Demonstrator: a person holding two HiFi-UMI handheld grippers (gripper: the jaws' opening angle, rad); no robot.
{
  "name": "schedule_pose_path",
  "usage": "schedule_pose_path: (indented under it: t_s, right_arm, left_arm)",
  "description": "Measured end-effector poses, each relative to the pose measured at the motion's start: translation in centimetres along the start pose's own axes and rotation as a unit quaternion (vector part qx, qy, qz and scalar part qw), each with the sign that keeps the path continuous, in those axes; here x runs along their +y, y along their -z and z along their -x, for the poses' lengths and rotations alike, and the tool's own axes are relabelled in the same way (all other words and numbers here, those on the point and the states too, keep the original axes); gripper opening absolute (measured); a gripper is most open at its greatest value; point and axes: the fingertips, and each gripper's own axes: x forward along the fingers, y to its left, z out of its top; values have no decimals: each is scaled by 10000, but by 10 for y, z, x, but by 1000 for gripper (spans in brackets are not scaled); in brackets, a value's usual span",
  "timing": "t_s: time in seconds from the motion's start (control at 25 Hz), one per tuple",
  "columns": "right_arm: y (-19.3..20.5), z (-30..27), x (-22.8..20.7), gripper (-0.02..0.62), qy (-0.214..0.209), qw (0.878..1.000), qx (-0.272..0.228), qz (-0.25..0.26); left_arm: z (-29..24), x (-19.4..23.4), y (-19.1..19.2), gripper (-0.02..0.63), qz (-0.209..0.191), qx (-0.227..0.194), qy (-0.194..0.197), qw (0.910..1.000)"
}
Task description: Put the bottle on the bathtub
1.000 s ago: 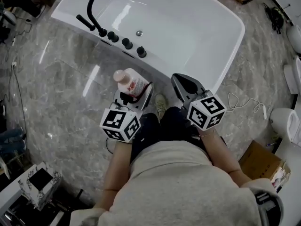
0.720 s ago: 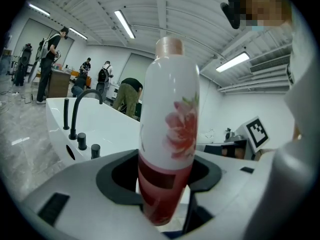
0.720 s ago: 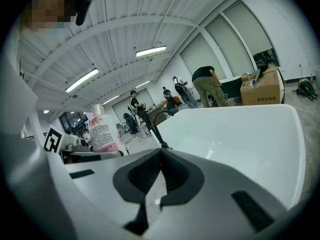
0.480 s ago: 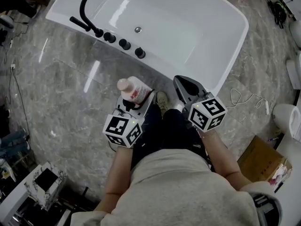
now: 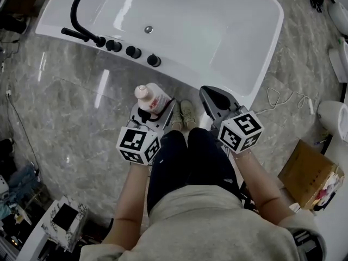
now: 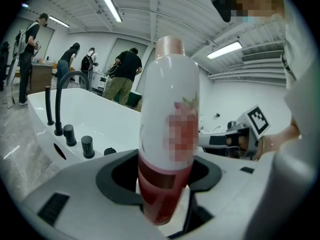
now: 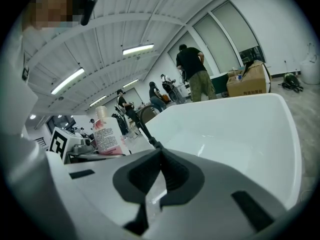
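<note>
left gripper (image 5: 156, 112) holding bottle (image 5: 151, 95), bathtub (image 5: 228, 31) ahead

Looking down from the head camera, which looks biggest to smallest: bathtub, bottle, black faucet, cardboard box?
1. bathtub
2. cardboard box
3. black faucet and bottle: about alike; bottle is nearer the camera, so unranked.

Right of my shoes (image 5: 185, 115) lies a white cable (image 5: 288, 97); farther right, a cardboard box (image 5: 311, 170); left of them, marble floor (image 5: 70, 113).
</note>
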Motion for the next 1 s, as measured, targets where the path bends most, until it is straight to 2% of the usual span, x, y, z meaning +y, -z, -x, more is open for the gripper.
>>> schedule_pose_path:
  t_s: [0.52, 0.76, 1.0]
  right_arm:
    - [59, -26, -56, -2, 510, 9976, 116, -452]
    - [79, -41, -72, -2, 593, 9964, -14, -602]
    - [84, -62, -89, -2, 537, 9972, -65, -518]
  left_arm:
    - [-70, 22, 56, 236, -48, 600, 324, 9977]
    - [-105, 40, 52, 236, 172, 351, 175, 9991]
    - [-134, 55, 50, 236, -253, 166, 135, 9995]
